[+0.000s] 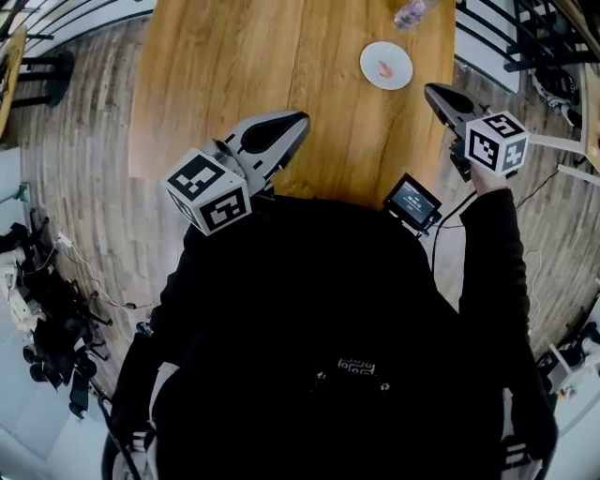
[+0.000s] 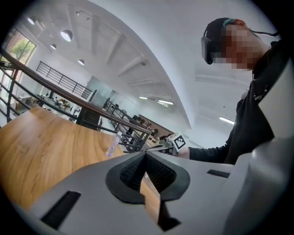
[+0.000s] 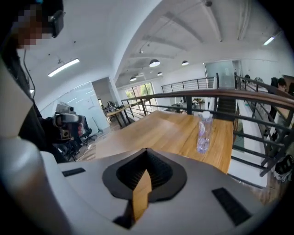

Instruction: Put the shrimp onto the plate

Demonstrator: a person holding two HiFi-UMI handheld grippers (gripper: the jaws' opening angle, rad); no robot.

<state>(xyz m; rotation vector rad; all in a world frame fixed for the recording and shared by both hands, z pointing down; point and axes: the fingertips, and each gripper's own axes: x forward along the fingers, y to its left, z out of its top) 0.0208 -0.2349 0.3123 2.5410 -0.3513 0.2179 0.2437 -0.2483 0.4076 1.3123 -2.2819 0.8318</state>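
Note:
A pink shrimp [image 1: 384, 68] lies on a small white plate [image 1: 397, 56] at the far right of the wooden table [image 1: 234, 66]. My left gripper [image 1: 298, 120] hovers over the table's near edge, well left of the plate, tilted upward, its jaws shut with nothing between them [image 2: 145, 153]. Off the table's right edge, a short way on the near side of the plate, my right gripper [image 1: 433, 92] is also shut and empty [image 3: 147, 150]. Neither gripper view shows the plate or the shrimp.
A clear plastic water bottle [image 1: 412, 11] [image 3: 203, 132] [image 2: 113, 146] stands just beyond the plate near the table's far right corner. A small device with a lit screen [image 1: 412, 201] hangs at the person's chest. Black railings [image 1: 525, 37] run along the right side.

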